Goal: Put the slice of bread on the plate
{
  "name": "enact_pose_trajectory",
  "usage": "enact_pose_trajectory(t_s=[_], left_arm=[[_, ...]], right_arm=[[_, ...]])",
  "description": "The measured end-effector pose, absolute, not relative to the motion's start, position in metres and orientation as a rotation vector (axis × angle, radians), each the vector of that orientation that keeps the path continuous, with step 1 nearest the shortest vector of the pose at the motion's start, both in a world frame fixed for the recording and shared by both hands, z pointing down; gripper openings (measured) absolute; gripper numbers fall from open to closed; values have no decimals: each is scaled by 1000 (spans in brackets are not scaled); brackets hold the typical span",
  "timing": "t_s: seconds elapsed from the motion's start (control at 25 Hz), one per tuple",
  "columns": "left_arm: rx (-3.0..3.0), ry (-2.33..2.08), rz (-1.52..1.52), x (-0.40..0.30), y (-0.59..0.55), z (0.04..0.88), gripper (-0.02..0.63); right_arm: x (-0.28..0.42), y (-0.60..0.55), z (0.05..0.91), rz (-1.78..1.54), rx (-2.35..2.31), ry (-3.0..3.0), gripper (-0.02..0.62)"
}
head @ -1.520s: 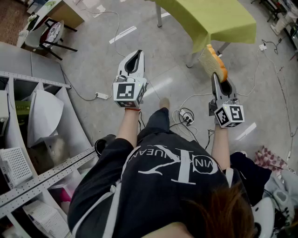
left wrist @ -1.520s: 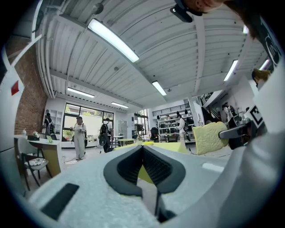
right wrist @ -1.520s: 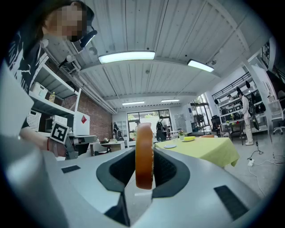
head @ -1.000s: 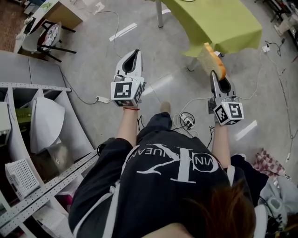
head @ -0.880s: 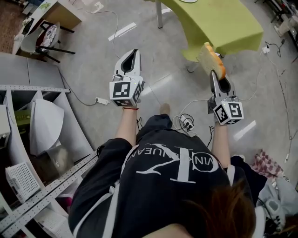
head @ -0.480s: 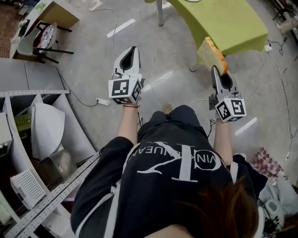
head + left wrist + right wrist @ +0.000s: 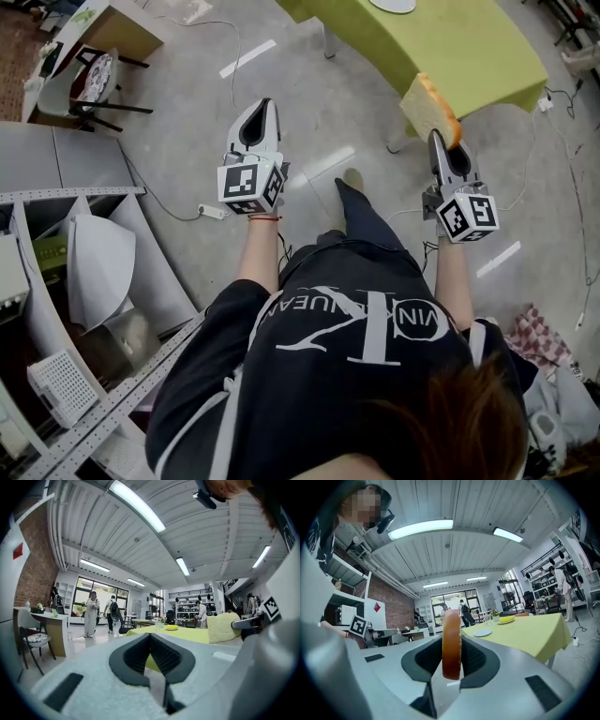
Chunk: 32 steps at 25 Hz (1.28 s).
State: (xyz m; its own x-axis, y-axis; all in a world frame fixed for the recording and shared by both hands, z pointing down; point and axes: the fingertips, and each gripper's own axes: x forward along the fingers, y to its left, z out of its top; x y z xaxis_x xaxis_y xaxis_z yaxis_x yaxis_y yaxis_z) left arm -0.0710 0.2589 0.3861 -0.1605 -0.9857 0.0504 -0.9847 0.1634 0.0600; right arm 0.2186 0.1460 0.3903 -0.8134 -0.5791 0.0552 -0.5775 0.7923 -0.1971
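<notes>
bread slice (image 7: pixel 428 105) clamped in right gripper (image 7: pixel 441 142) — near green table (image 7: pixel 469 52), left gripper (image 7: pixel 260 112) closed, empty

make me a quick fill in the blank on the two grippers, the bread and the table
1. The left gripper has its jaws together with ____ between them.
2. The slice of bread is clamped by the right gripper, and the table bearing the white plate stands nearer that gripper than the ____ one.
3. The person wears a ____ shirt with white lettering.
Missing words: nothing; left; black.
</notes>
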Motion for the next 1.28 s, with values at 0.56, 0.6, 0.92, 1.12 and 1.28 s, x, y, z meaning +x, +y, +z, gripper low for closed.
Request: enact_pose_trajectory(t_s=[0.56, 0.6, 0.92, 1.12, 1.28], left_arm=[[1992, -2348, 9, -136, 155, 383, 5], [1997, -2346, 9, -138, 147, 381, 5], [2056, -2275, 41, -146, 78, 383, 5], [2090, -2242, 58, -151, 40, 383, 5], [2115, -2227, 55, -155, 16, 383, 5]], right_arm=[[161, 36, 388, -385, -943, 2892, 98], [158, 28, 388, -391, -943, 2892, 98], [149, -28, 389, -429, -996, 2868, 98], [147, -58, 395, -461, -1034, 2845, 98], [141, -78, 400, -471, -1041, 2835, 98]])
